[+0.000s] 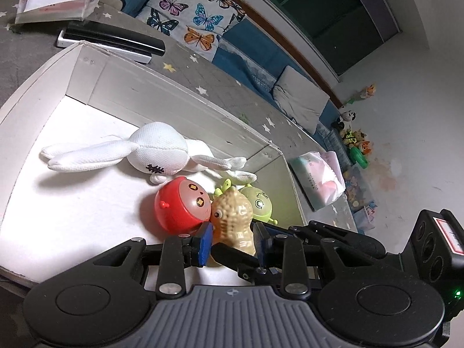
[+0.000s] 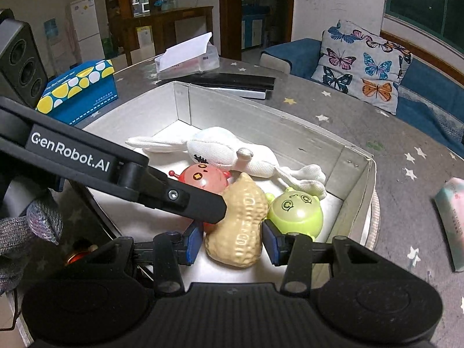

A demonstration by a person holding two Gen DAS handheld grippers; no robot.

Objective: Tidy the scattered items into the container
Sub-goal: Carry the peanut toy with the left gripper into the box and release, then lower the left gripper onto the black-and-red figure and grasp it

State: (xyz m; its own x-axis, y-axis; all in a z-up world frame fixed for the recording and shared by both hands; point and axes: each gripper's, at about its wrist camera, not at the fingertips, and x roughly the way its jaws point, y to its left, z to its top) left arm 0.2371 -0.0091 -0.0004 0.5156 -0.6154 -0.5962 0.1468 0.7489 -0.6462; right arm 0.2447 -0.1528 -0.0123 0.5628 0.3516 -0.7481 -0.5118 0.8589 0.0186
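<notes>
Pinching the peanut toy (image 2: 236, 226) in the right gripper (image 2: 232, 242), low inside the white box (image 2: 356, 168) on the desk (image 2: 333, 107). Straddling the same toy with the left gripper (image 1: 232, 242); unclear whether squeezing. Risk of tangling fingers, or dragging the peanut back out on withdrawal. Farther in, risk of shoving the red toy (image 2: 203, 178), green toy (image 2: 295, 208) or rabbit plush (image 2: 220, 150).

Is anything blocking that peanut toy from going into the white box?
Nothing visible does. The peanut toy already lies inside the white box, wedged between the red toy and the green toy, with the right gripper closed on its sides.
</notes>
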